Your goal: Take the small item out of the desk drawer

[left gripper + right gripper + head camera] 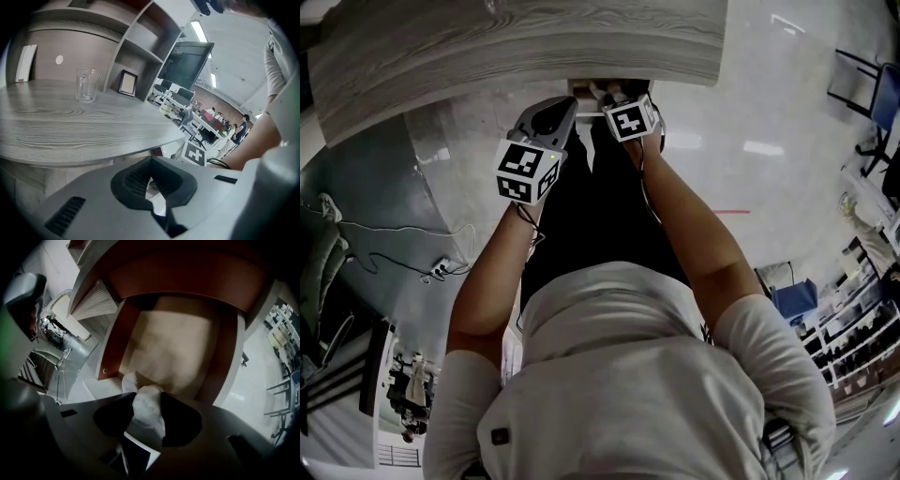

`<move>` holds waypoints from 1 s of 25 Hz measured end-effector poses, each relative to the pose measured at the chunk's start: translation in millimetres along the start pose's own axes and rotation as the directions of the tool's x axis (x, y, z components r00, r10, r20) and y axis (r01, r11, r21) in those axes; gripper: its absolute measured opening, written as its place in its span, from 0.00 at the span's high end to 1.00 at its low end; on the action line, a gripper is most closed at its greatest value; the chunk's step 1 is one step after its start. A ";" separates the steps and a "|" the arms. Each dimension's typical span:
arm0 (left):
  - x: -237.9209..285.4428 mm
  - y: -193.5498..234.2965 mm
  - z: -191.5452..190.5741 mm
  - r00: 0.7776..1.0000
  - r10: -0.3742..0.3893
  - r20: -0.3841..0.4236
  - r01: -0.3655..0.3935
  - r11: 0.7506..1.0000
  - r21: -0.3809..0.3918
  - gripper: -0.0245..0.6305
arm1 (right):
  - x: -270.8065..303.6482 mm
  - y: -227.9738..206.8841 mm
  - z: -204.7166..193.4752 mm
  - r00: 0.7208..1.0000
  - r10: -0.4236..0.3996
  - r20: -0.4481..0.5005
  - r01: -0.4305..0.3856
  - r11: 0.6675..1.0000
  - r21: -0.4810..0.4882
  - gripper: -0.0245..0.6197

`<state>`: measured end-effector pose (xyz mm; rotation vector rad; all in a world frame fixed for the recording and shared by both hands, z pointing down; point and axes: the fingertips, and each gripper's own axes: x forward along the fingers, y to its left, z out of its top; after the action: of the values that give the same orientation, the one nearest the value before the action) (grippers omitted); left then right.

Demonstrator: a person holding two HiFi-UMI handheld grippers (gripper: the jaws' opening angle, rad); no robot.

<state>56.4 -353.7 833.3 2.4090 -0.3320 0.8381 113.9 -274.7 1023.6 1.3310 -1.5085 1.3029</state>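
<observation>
Jaws of the right gripper [147,411], in the right gripper view, are clamped on the small white fluffy item [145,401], held over the open drawer [173,348].

In the left gripper view, the left gripper [151,183] has its jaws together with nothing between them, below the tabletop [70,126], which carries a glass mug [87,85].

The head view shows both grippers side by side at the tabletop's edge.

Open-plan office, rows of desks [211,123], monitor [186,64], office chairs [188,123]
</observation>
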 end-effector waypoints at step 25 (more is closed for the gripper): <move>-98.0 -53.3 58.7 0.993 -0.002 0.118 -0.007 0.997 0.079 0.94 | -153.8 34.7 41.2 0.973 -0.044 0.227 0.041 0.999 0.015 0.69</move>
<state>30.7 -340.0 710.7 2.5384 -0.3535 0.7243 114.8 -279.8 860.6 1.5539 -1.6178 1.1639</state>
